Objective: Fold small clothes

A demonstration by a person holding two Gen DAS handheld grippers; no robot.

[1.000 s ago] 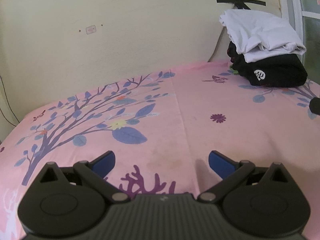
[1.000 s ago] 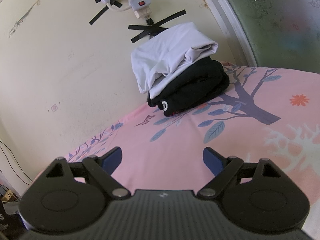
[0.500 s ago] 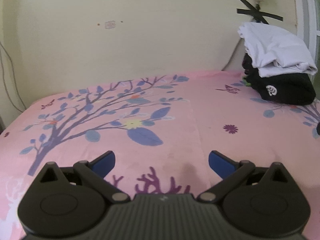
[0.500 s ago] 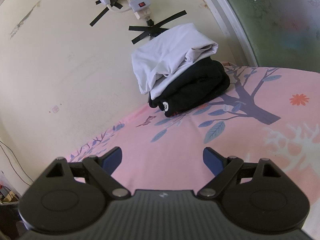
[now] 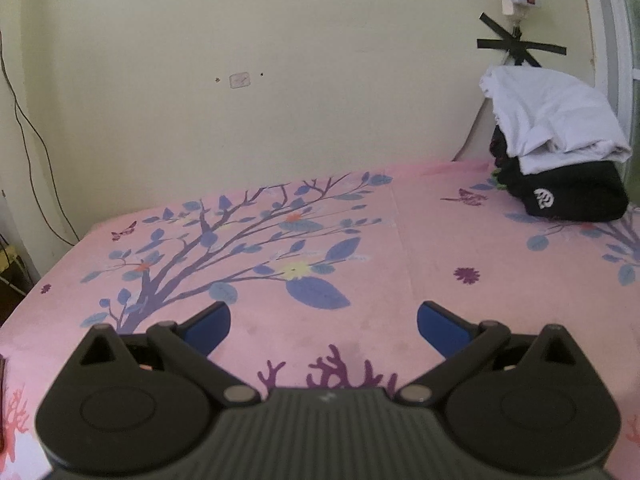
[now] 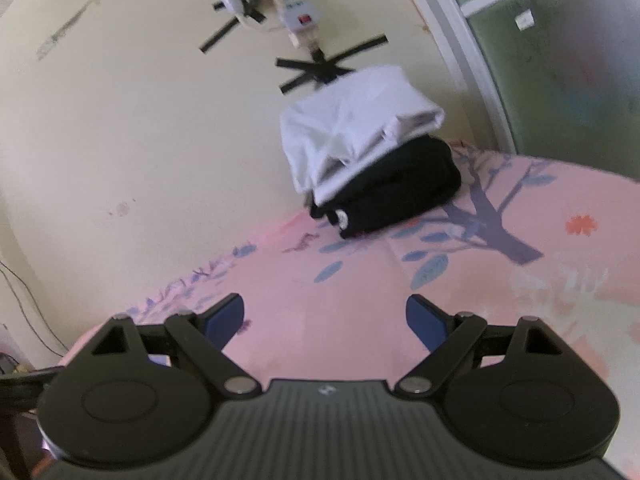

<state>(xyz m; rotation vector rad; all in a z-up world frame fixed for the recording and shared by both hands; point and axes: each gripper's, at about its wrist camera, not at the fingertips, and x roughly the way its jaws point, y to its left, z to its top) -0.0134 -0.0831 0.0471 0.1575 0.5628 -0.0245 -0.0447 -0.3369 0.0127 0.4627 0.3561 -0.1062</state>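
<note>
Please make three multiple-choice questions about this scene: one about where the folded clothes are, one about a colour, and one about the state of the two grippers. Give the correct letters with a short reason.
1. Where does the stack of folded clothes sit?
A. On the floor beside the bed
B. On the pink flower-printed bed sheet, by the wall near the window frame
C. Between the left gripper's jaws

2. What colour is the garment on top of the stack?
A. White
B. Red
C. Green

3. How do the jaws of the two grippers stand?
A. Both shut on cloth
B. Left open, right shut
C. Both open and empty

Answers:
1 B: the stack rests on the pink flower-printed bed sheet against the cream wall.
2 A: the folded white garment lies on the folded black garment with a white logo.
3 C: the left gripper and right gripper show wide gaps with only sheet between.
</note>
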